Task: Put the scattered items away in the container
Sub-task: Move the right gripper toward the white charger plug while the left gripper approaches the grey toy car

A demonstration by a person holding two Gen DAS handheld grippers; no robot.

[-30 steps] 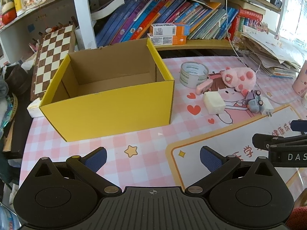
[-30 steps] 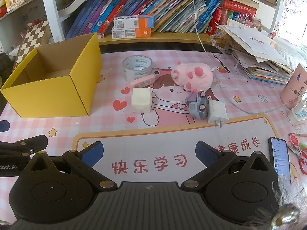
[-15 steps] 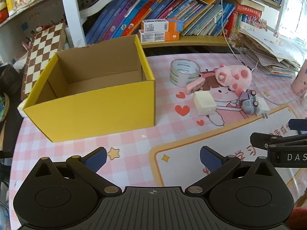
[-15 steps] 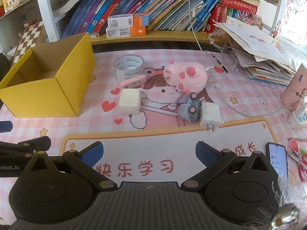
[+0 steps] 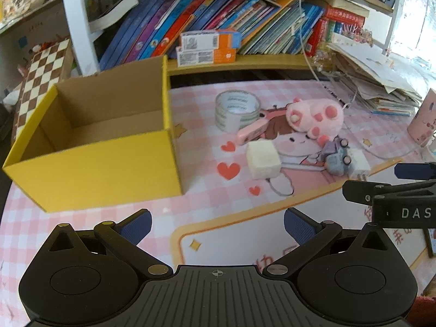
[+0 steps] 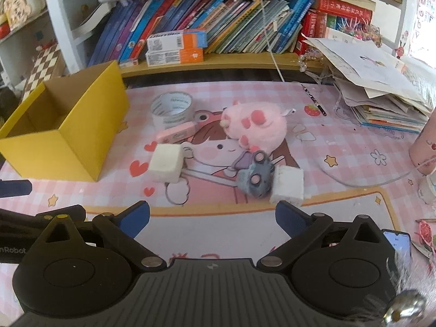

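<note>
1. Right wrist view: yellow box (image 6: 62,128) lies left of and beyond the right gripper (image 6: 212,214).
2. White block (image 6: 166,166), toy car (image 6: 256,177) and charger (image 6: 287,185) have drawn nearer; the gripper is closing in on them.
3. Both grippers' fingers stand apart, empty; left gripper (image 5: 218,222).

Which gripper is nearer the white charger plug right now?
Right. The right gripper is open with the white charger plug just ahead of its right finger. The left gripper, also open, sits farther back and to the left, closer to the yellow box.
</note>
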